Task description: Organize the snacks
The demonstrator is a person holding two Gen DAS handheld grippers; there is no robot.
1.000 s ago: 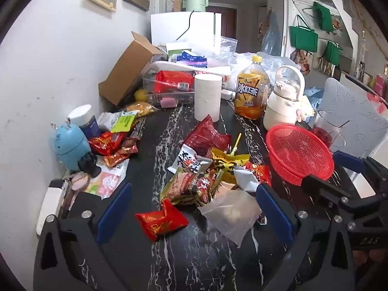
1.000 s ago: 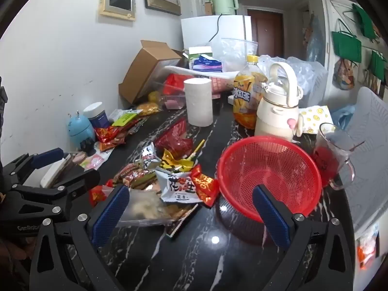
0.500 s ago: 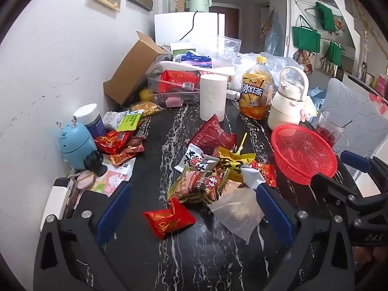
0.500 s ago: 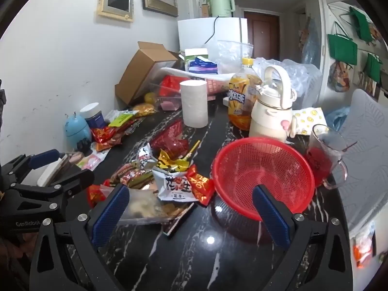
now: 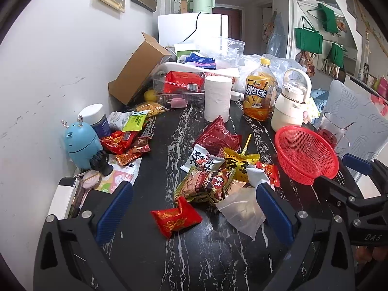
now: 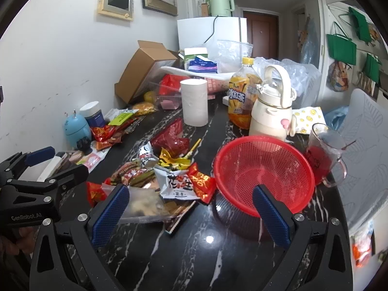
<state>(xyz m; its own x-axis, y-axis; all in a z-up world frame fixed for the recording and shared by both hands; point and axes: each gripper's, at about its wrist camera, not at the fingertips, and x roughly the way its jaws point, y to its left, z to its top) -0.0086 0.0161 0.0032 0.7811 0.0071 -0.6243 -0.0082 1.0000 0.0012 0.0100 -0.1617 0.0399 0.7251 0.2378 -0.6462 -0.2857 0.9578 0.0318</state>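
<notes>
A pile of snack packets [image 5: 213,169] lies mid-table on the black marble top [image 5: 169,254]. A red packet [image 5: 175,215] and a clear plastic bag [image 5: 242,212] lie nearest my left gripper [image 5: 194,187], which hovers open just short of them and holds nothing. An empty red mesh basket [image 5: 305,155] sits to the right of the pile. My right gripper [image 6: 190,188] is open and empty. Its right finger stands in front of the basket [image 6: 263,172], and a white peanut packet [image 6: 175,181] lies between its fingers. Each gripper shows at the edge of the other's view.
More snacks [image 5: 123,143] lie by the wall beside a blue gadget [image 5: 81,143]. Behind the pile stand a paper roll [image 5: 217,98], an iced tea bottle [image 5: 258,94] and a cream jug [image 5: 291,106]. A glass mug [image 6: 322,155] of red drink stands right of the basket.
Both views have drifted slightly. Nothing on the table has moved, and both grippers stay open and empty.
</notes>
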